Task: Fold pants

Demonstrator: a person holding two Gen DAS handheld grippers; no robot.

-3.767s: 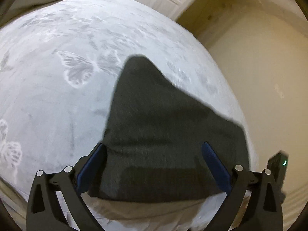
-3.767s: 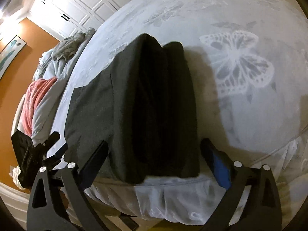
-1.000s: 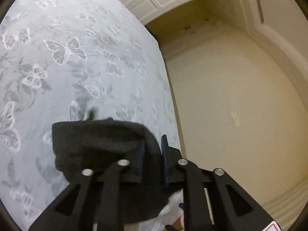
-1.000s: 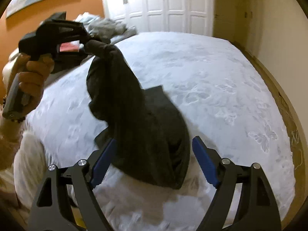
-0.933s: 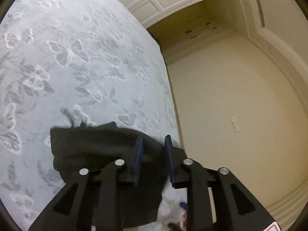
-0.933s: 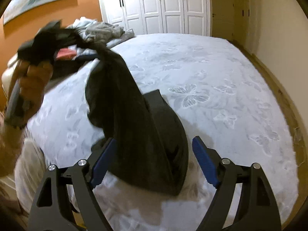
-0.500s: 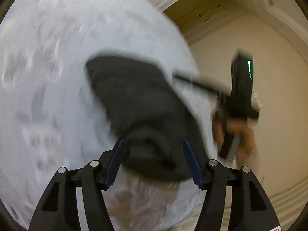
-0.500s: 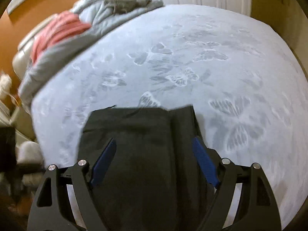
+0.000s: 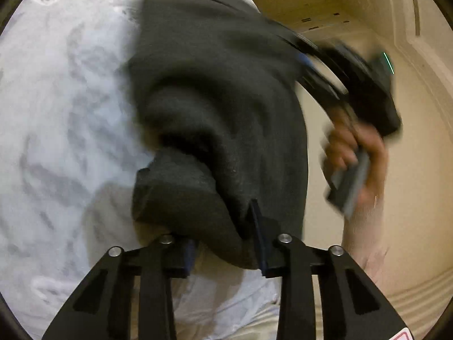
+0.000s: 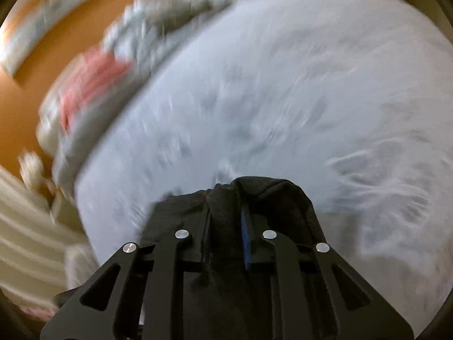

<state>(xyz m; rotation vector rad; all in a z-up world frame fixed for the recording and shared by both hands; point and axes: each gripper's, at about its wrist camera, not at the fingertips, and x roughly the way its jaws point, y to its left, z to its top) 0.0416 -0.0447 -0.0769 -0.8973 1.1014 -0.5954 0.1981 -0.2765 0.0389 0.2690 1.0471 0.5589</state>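
Observation:
The dark grey pants [image 9: 215, 90] hang bunched between both grippers above the pale butterfly bedspread [image 9: 62, 90]. My left gripper [image 9: 223, 243] is shut on a thick fold of the pants at the near edge. In the right wrist view my right gripper [image 10: 226, 235] is shut on another bunch of the pants [image 10: 226, 201], the cloth humped over the blue pads [image 10: 245, 232]. The right gripper and the hand holding it also show blurred in the left wrist view [image 9: 359, 107], at the far end of the cloth.
Both views are motion-blurred. Grey and red bedding [image 10: 93, 85] is piled at the bed's head by an orange wall [image 10: 25, 79]. A cream wall [image 9: 419, 170] lies right of the bed. The white bed skirt [image 9: 215, 306] hangs below the near edge.
Both grippers were open around the pants half a second ago and have closed on them. The cloth has lifted and bunched, and both cameras are swinging fast.

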